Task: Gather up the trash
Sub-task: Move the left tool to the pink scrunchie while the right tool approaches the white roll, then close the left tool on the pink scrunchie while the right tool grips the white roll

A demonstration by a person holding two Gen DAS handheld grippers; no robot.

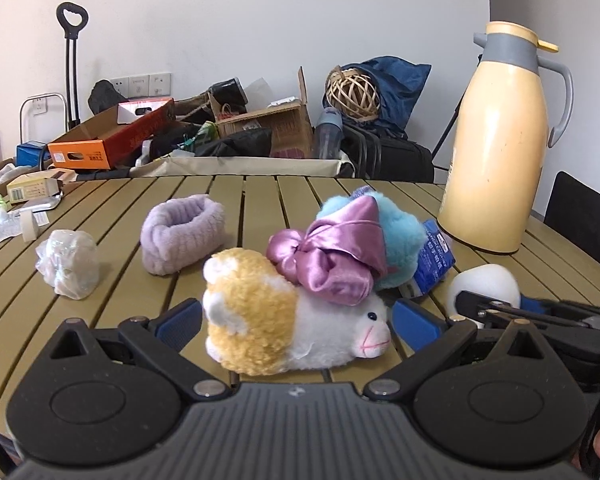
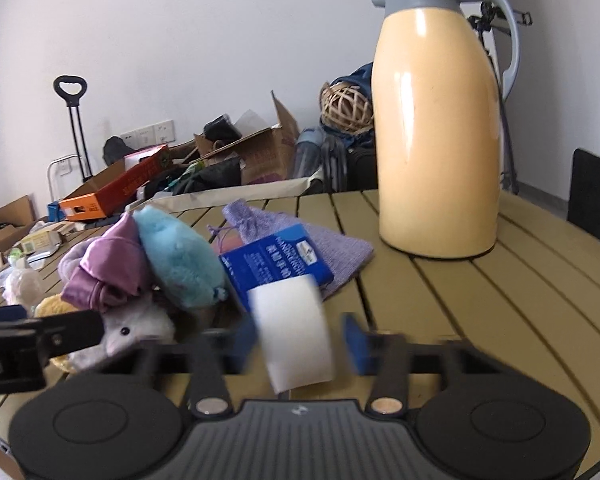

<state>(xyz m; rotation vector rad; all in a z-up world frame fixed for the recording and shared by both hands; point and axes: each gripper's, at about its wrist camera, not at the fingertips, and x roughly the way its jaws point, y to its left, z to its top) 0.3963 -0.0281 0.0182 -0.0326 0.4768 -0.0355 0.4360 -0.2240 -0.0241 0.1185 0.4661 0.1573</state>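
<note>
My left gripper (image 1: 298,320) stands open around a yellow and white plush sheep (image 1: 284,324) lying on the slatted table (image 1: 260,200). Its blue pads (image 1: 184,318) flank the toy without clearly pressing it. In the right wrist view my right gripper (image 2: 300,344) is blurred, with a white roll (image 2: 296,332) between its blue pads (image 2: 356,346); a small gap shows at the right pad. That white roll (image 1: 484,284) also shows in the left wrist view. A crumpled plastic wrap (image 1: 70,264) lies to the left. A blue tissue packet (image 2: 276,268) leans behind the roll.
A tall yellow thermos jug (image 2: 436,128) stands at the back right. A blue plush (image 1: 396,236), a purple satin bow (image 1: 332,260), a lilac headband (image 1: 182,232) and a lilac pouch (image 2: 332,248) crowd the middle. Small boxes (image 1: 32,188) sit at the far left edge.
</note>
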